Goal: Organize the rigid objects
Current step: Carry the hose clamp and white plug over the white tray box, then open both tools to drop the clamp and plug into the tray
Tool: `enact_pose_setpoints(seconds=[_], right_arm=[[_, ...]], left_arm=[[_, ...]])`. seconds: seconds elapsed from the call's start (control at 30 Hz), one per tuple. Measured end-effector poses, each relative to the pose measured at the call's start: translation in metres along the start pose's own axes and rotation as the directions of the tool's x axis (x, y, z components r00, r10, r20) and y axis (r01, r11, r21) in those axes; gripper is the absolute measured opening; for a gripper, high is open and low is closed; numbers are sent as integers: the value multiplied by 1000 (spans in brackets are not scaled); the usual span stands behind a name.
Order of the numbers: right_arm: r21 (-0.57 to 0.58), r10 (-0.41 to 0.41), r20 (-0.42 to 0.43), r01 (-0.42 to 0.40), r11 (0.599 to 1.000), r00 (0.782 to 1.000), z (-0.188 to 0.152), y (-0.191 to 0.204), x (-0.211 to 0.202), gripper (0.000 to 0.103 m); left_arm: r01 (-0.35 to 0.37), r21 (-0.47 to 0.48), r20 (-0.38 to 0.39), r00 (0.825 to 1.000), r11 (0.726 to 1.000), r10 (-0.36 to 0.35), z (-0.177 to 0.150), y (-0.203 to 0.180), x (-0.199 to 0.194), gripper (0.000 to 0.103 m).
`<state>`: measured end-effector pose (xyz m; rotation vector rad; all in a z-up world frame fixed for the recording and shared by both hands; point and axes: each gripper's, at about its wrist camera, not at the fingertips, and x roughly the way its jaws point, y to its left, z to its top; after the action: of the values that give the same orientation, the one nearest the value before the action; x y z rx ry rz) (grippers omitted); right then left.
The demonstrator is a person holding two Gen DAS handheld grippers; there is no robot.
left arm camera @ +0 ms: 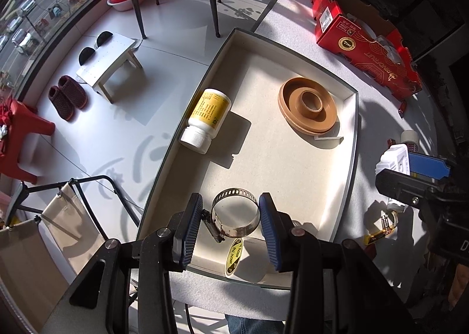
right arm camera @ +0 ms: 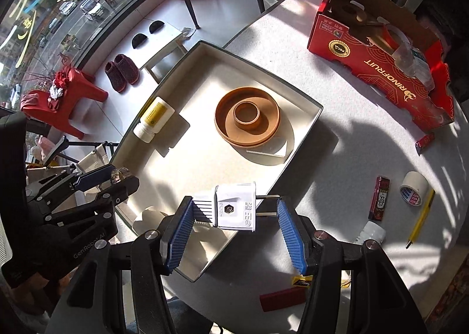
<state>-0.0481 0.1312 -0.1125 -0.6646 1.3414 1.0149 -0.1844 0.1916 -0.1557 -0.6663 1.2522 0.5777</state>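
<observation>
A shallow white tray lies on the grey table. In it are a white pill bottle with a yellow label, a brown plastic ring dish and a roll of white tape. My left gripper is shut on a metal hose clamp, held over the tray's near end. My right gripper is shut on a white power plug, held above the tray's near right edge. The bottle and the dish show there too.
A red cardboard fruit box stands at the table's far right. Right of the tray lie a tape roll, a yellow pencil, a small red box, a white bottle and a red block. Chairs and stools stand on the floor to the left.
</observation>
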Motion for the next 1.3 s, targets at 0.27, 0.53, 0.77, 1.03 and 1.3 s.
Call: enact_pose_setpoints(seconds=[0.27,0.53,0.77,1.03,1.3], right_arm=[[22,10,-18,-9,1000,1000,12,5,11,59],[66,22,-44,-19,998,999,19,3,25,59],[95,35,-73,-28,995,997,23,0,37,59],[123,32,-98,-19,992,995,25,-5,44,59],[150,50,-110,-34,988,993,29,-5,53,59]], left_arm=[[-12,8,-13,1000,1000,12,7,-1,12,43],[-34,25,-36,999,999,35,8,-1,26,43],[-43,33,-56,997,999,45,8,-1,35,43],[-37,47,-55,998,998,40,13,-5,39,43],[-43,71,-62,997,997,47,17,-11,45,43]])
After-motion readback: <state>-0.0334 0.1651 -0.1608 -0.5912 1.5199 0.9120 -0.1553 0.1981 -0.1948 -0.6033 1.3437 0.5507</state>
